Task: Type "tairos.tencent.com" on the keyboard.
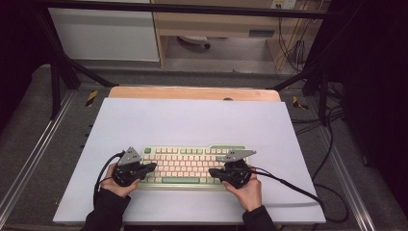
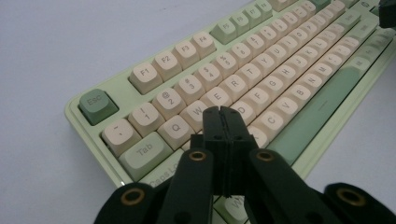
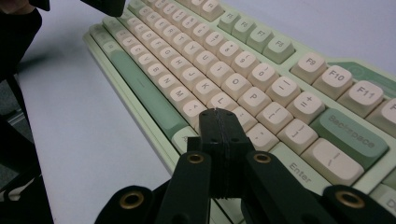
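Matte black left gripper (image 2: 222, 112) and right gripper (image 3: 218, 113), jaws pressed together, empty, seemingly over glossy rounded keyboard (image 1: 187, 165) keycaps.

A pale sheet (image 1: 192, 120) covers a wooden table (image 1: 192, 93), black frame bars (image 1: 57, 62) stand at the sides, cables (image 1: 332, 159) trail on the grey floor, and a wooden cabinet (image 1: 211, 24) stands behind.
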